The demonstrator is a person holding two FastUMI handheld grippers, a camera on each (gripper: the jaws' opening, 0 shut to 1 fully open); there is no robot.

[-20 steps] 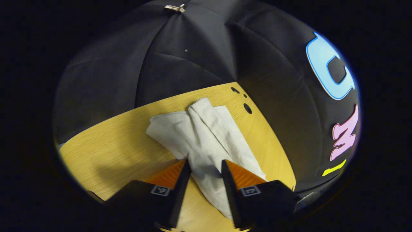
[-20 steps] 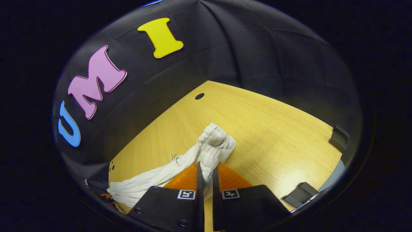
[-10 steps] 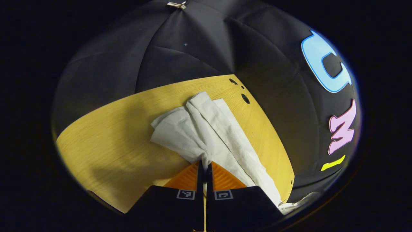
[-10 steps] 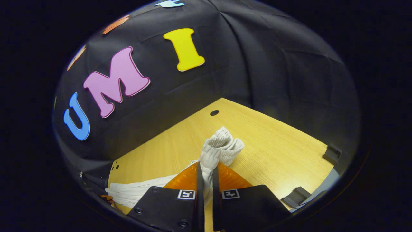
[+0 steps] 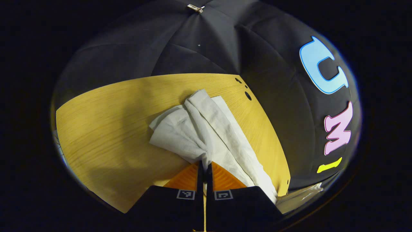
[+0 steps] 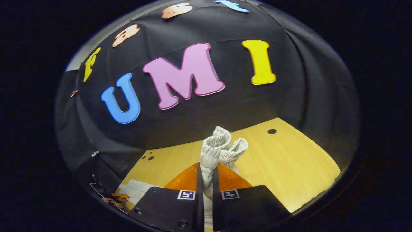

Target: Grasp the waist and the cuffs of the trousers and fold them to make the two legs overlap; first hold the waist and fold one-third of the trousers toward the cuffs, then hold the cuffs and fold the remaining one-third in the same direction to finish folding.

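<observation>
White trousers (image 5: 209, 129) lie crumpled on the wooden table (image 5: 106, 129), the legs fanning away from me in the left gripper view. My left gripper (image 5: 204, 166) is shut on the cloth at the cuff end, pinching a bunched fold. In the right gripper view my right gripper (image 6: 206, 174) is shut on the ribbed elastic waist (image 6: 222, 146), which sticks up above the fingers, lifted off the table. More white trouser cloth (image 6: 138, 190) trails low at the left of that view.
Small round holes (image 5: 248, 95) sit near the table's far corner, and another hole (image 6: 272, 131) shows in the right gripper view. The black booth wall rises close behind the table (image 6: 289, 167). Bare wood spreads left of the trousers.
My left gripper went from open around the cloth to shut on it. My right gripper, holding the waist, rose and swung round, so more wall and less table show.
</observation>
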